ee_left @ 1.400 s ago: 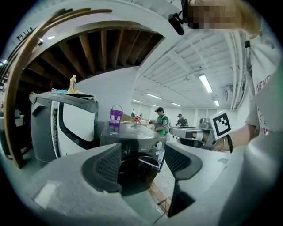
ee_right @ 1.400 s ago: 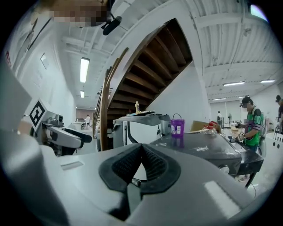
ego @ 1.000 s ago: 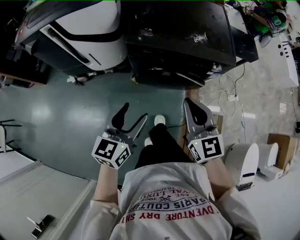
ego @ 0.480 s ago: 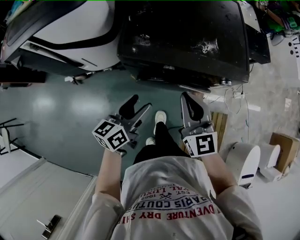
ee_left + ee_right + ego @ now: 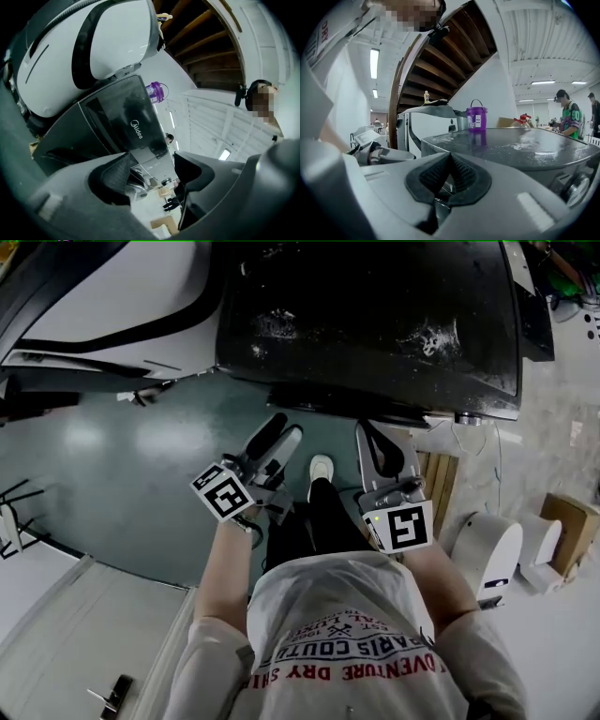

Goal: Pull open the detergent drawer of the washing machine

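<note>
The dark-topped washing machine (image 5: 375, 324) fills the top of the head view, its front edge just ahead of both grippers. My left gripper (image 5: 281, 430) is rolled onto its side and stands open with nothing between its fingers. In the left gripper view (image 5: 152, 168) it faces the machine's tilted dark front with the Midea logo (image 5: 137, 129). I cannot pick out the detergent drawer. My right gripper (image 5: 373, 432) points at the machine's front, its pads (image 5: 450, 157) meeting with nothing held. A purple bottle (image 5: 476, 117) stands on the wet top (image 5: 511, 145).
A white and black machine (image 5: 122, 296) stands left of the washer. The person's shoe (image 5: 321, 467) rests on the teal floor (image 5: 122, 456) between the grippers. Wooden slats (image 5: 439, 479), a white device (image 5: 492, 559) and a cardboard box (image 5: 572, 521) lie to the right. People stand in the background (image 5: 565, 115).
Both grippers have come forward and lower towards the washer's front. The left gripper has rolled onto its side. The washer looms larger in the head view.
</note>
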Tool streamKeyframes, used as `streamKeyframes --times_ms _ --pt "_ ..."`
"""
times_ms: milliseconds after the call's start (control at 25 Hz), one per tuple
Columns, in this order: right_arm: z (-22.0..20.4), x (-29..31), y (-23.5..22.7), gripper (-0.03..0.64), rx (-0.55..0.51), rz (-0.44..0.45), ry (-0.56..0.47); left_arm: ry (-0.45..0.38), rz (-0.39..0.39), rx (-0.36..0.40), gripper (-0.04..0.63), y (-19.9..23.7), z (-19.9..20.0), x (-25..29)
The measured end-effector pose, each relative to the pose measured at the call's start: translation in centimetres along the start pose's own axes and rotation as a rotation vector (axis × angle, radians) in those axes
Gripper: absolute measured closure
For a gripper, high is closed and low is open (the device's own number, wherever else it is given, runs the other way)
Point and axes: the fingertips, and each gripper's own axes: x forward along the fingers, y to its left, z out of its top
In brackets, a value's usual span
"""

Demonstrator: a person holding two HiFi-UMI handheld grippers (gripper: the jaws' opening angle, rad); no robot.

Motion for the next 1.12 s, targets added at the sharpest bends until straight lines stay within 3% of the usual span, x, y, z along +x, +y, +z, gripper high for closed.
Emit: streamKeyframes --times_ms 280,360,680,840,1120 --pt "-2.4 1.9 0.4 0.615 0.014 -0.002 0.008 -0.131 -0.107 -0.214 0.261 3.7 1.2 1.7" --pt "-3.0 2.3 0.7 0.615 0.014 -0.001 0.009 -0.165 -0.117 -0.242 0.259 4.5 1.7 2.1" --pt "-4.6 3.4 1.6 0.615 -0.010 0.008 0.009 -0.211 -0.212 -0.206 0.269 5.0 3.4 3.5" --pt "-4.6 4.2 1.6 0.615 0.044 -0.011 0.011 -0.219 -0.266 -0.166 0.276 4.2 4.4 4.4" --pt "-5.5 4.2 1.8 0.615 0.047 -0.021 0.036 -0.253 -0.326 -0.210 0.274 3.7 4.9 4.7"
